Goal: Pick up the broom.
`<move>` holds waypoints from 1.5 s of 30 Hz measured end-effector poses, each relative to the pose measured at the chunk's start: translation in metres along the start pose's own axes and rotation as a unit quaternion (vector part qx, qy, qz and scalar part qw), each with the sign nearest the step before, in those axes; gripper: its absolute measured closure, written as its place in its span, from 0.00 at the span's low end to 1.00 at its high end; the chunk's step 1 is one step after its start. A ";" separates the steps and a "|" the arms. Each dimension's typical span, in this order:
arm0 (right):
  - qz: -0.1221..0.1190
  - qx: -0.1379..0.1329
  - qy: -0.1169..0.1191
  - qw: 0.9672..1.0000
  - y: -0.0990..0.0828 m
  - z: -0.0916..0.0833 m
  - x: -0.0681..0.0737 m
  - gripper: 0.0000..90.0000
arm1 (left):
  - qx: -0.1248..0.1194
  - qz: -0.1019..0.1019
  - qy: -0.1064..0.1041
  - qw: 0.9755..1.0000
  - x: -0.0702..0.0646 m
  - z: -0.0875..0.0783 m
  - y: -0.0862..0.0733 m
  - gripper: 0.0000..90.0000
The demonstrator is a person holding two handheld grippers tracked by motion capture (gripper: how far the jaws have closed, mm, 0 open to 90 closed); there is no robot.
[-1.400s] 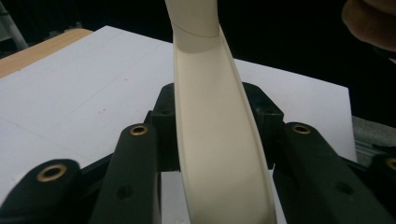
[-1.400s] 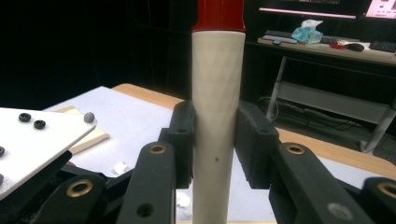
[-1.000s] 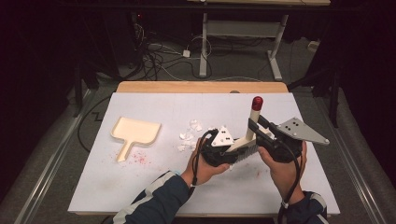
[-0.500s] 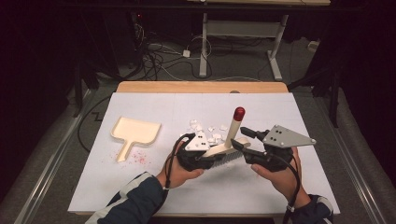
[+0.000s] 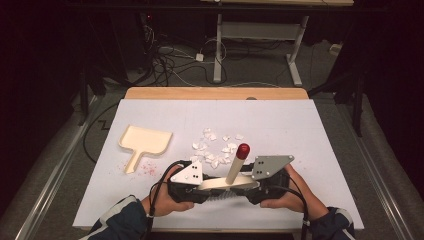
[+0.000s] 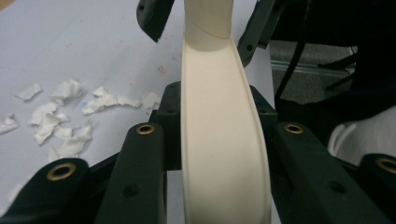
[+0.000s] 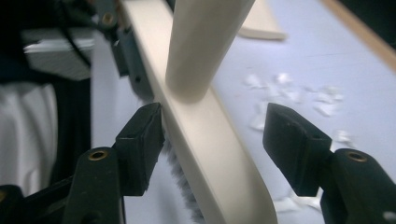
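Left tool across level brush

Dustpan left of paper scraps

A dark room, cables on what looks like grey floor, desk legs behind.

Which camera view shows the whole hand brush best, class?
The high view: the brush shows whole there, cream back lying between both tools and its red-tipped handle standing up. The left gripper view gives a close look along its cream back; the right gripper view shows back, handle base and grey bristles.
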State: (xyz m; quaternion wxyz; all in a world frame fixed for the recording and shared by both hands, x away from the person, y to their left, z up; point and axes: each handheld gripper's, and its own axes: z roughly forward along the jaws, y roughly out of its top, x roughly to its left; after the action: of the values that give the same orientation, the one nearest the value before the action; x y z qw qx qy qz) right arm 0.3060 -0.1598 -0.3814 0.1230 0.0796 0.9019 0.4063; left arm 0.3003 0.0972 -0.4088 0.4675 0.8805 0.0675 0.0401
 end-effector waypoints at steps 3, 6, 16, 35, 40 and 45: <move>-0.001 -0.001 0.038 0.999 -0.004 0.009 0.000 0.52 | 0.006 0.002 -0.010 1.000 -0.001 -0.001 -0.005 0.73; 0.000 -0.005 0.065 0.998 -0.005 0.014 0.001 0.60 | 0.004 0.000 -0.019 1.000 0.001 -0.003 -0.009 0.73; -0.011 -0.021 0.082 0.996 -0.009 0.028 0.006 0.73 | -0.009 0.003 -0.043 0.999 0.011 -0.013 -0.011 0.67; 0.041 -0.020 -0.023 0.999 -0.004 0.018 -0.006 0.76 | -0.055 -0.010 0.152 0.987 0.008 -0.070 -0.015 0.25; 0.061 -0.015 -0.058 0.996 -0.003 0.013 -0.015 0.76 | -0.052 -0.030 0.222 0.973 0.001 -0.092 -0.042 0.23; 0.077 -0.024 -0.082 0.993 -0.001 0.004 -0.024 0.76 | -0.032 -0.069 0.278 0.958 -0.006 -0.106 -0.080 0.24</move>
State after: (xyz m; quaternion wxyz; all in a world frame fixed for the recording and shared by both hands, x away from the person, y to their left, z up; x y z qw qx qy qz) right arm 0.3300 -0.1631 -0.3807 0.1662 0.1792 0.8700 0.4282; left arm 0.2740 0.2272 -0.4154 0.4600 0.8125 0.2536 0.2530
